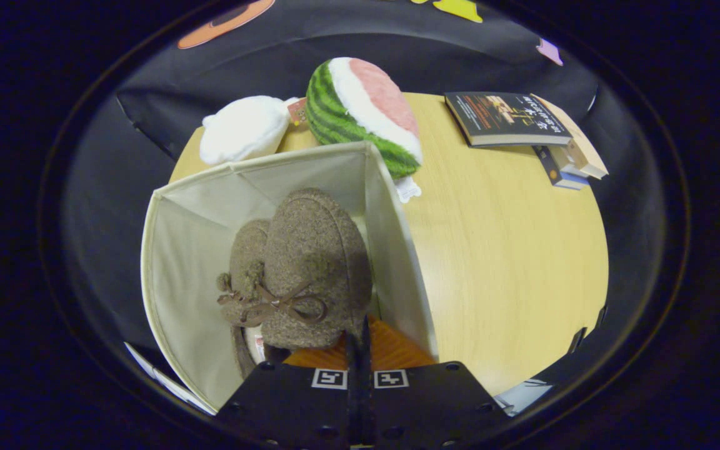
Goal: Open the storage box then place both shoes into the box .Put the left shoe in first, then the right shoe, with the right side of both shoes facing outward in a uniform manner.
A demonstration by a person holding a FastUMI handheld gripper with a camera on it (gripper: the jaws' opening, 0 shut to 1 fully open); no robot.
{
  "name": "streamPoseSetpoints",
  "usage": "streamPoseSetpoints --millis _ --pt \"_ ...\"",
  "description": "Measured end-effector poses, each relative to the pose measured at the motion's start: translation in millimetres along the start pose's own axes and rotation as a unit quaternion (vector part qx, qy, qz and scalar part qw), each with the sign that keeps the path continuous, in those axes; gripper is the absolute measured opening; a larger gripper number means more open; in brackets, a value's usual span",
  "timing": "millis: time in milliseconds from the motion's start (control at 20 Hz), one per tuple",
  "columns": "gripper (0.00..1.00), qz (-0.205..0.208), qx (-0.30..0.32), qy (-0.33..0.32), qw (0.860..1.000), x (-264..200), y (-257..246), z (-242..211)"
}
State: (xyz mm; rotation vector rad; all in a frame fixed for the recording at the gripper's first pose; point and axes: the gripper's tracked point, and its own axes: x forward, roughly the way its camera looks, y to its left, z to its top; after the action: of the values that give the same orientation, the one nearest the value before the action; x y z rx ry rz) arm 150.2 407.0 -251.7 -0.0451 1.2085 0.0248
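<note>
A gripper (pixel 358 340) hangs over an open cloth storage box (pixel 191 250) on a pale wooden counter (pixel 510 262), its jaws drawn so close together that only a thin slit shows between them. Whether they pinch anything cannot be told. Just ahead of the jaws, a brown felt shoe (pixel 316 269) with a ribbon bow sits upright inside the box, its heel end nearest the fingers and its toe pointing away toward the far wall of the box. A second brown shoe (pixel 247 262) stands just beside it on the left, touching it and partly hidden behind it. The box rests near the counter's left side, its cream lining showing on all walls. Beyond the box, a watermelon-slice plush toy (pixel 360 112) leans at its far corner, with a white plush toy (pixel 244 128) to the left. A stack of books (pixel 522 125) lies well apart on the right of the counter.
</note>
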Motion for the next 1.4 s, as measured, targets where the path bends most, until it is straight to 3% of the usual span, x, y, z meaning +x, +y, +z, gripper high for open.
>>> streamPoseSetpoints --millis 150,250,300,650,700,950,1200,1400 --pt "0.14 0.005 0.004 -0.001 1.0 1.0 2.8 -1.7" --pt "0.14 0.017 0.0 0.007 1.0 -1.4 7.3 -7.4" --pt "0.19 0.028 0.001 0.007 1.0 -5.0 12.1 -8.9" --pt "0.88 0.042 -0.064 -0.035 0.996 -43.1 23.6 -7.2" --pt "0.92 0.039 -0.073 -0.05 0.995 -49.5 21.9 -4.0" --pt "0.95 0.036 -0.083 -0.107 0.99 -81.7 -3.6 6.4" --pt "0.95 0.016 -0.064 -0.173 0.983 -110.4 -52.9 21.1" --pt "0.95 0.024 -0.031 -0.215 0.976 -135.8 -94.1 30.6"
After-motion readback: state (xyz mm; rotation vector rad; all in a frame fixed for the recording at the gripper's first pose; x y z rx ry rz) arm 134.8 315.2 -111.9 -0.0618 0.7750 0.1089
